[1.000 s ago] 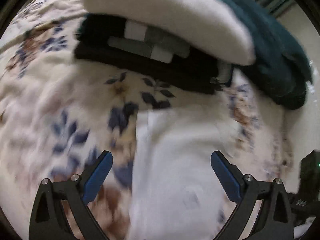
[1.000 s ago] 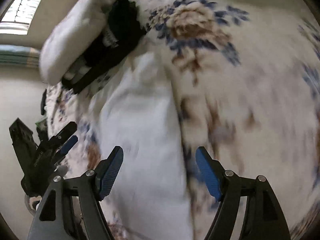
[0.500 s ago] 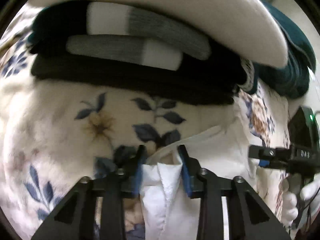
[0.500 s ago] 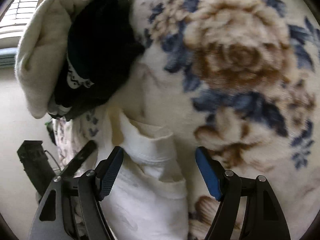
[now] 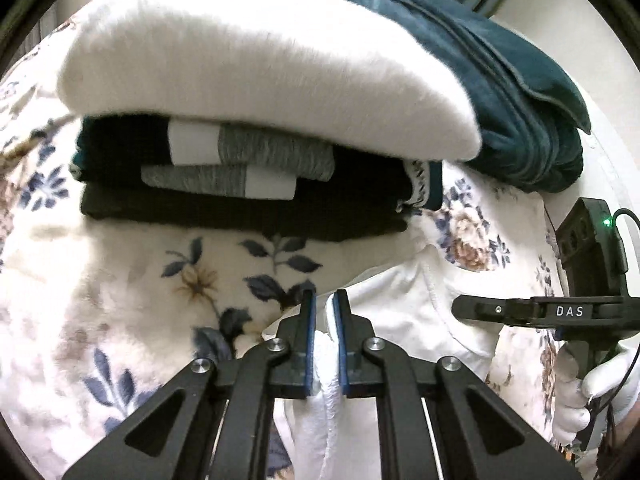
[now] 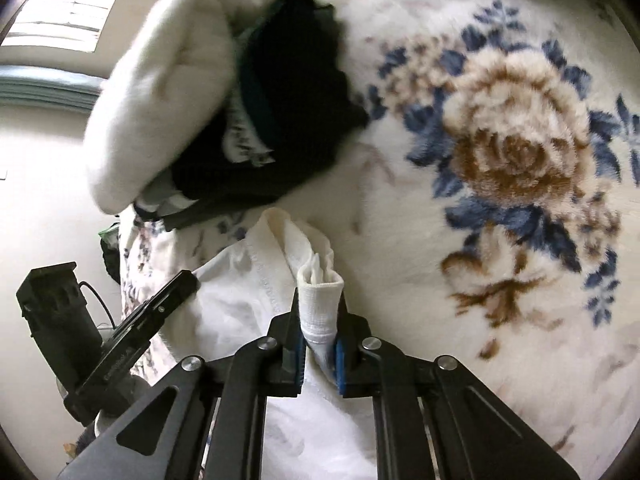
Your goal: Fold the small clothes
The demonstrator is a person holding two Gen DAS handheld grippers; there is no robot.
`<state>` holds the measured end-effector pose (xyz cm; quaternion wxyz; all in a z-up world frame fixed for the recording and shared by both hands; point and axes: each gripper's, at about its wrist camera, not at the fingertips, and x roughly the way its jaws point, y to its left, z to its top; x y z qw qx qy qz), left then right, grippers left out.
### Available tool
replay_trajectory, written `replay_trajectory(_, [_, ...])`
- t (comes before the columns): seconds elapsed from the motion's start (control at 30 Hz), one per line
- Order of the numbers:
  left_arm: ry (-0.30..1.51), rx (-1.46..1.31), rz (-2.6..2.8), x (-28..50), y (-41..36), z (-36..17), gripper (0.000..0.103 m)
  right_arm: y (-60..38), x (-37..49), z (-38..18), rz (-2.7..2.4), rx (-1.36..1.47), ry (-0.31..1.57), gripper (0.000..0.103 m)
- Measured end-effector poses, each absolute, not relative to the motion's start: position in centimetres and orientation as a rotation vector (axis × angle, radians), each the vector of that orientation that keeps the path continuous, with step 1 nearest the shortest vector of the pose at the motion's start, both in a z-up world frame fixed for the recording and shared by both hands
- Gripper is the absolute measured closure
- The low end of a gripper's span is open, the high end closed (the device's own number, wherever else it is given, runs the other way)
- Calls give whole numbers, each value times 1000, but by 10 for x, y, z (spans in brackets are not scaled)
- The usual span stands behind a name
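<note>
A small white garment (image 5: pixel 400 304) lies on a floral blanket (image 5: pixel 132 280). My left gripper (image 5: pixel 324 300) is shut on a bunched edge of the garment. My right gripper (image 6: pixel 320 300) is shut on another bunched corner of the same white garment (image 6: pixel 248 312). The right gripper also shows at the right of the left wrist view (image 5: pixel 464 309), and the left gripper shows at the lower left of the right wrist view (image 6: pixel 188 280).
Just beyond the garment sits a stack of folded clothes: a cream fleece (image 5: pixel 256 60) on top, grey-and-white socks (image 5: pixel 240 160) and dark items (image 5: pixel 240 212) below. A teal garment (image 5: pixel 500 92) lies behind it. The stack also shows in the right wrist view (image 6: pixel 224 100).
Both grippers moved forward to the garment's far edge and closed. The left one pinched the cloth first, the right one closed in the last half second.
</note>
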<state>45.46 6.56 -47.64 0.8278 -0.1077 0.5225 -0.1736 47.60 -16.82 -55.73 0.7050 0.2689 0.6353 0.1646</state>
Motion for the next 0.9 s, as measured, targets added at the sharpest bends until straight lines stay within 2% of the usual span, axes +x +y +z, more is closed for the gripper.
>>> replay_trajectory(0.27, [1078, -270, -388, 440, 67, -458, 96, -150, 452, -515, 418, 546, 1356, 93])
replay_trajectory(0.33, [1121, -313, -377, 445, 72, -466, 91, -148, 450, -516, 422, 524, 1378, 93])
replay_trajectory(0.37, [1145, -335, -370, 448, 75, -472, 82, -148, 453, -523, 389, 510, 1409, 93])
replay_trajectory(0.4, [1189, -362, -339, 454, 80, -485, 64, -153, 455, -530, 370, 512, 1427, 92])
replay_trajectory(0.43, [1211, -390, -329, 457, 85, -493, 52, -154, 460, -540, 353, 512, 1450, 89])
replay_trajectory(0.5, [1254, -499, -338, 459, 98, -516, 46, -156, 469, -562, 295, 493, 1519, 71])
replay_trajectory(0.53, [1274, -532, -337, 460, 101, -525, 46, -158, 471, -568, 287, 499, 1526, 66])
replay_trajectory(0.57, [1297, -570, -345, 461, 103, -534, 46, -161, 472, -573, 285, 515, 1526, 51])
replay_trajectory(0.6, [1314, -603, -347, 463, 103, -543, 46, -163, 472, -577, 293, 530, 1529, 42])
replay_trajectory(0.63, [1325, -630, -354, 465, 103, -551, 41, -164, 472, -581, 306, 548, 1534, 42])
replay_trajectory(0.73, [1331, -659, -366, 474, 98, -563, 39, -168, 471, -600, 317, 602, 1573, 42])
replay_trajectory(0.8, [1307, -640, -373, 480, 91, -557, 41, -169, 471, -608, 319, 643, 1578, 42])
replay_trajectory(0.87, [1279, -581, -393, 482, 81, -549, 80, -169, 473, -612, 351, 685, 1562, 42])
replay_trajectory(0.9, [1262, -532, -433, 483, 71, -543, 92, -167, 473, -612, 366, 699, 1555, 45])
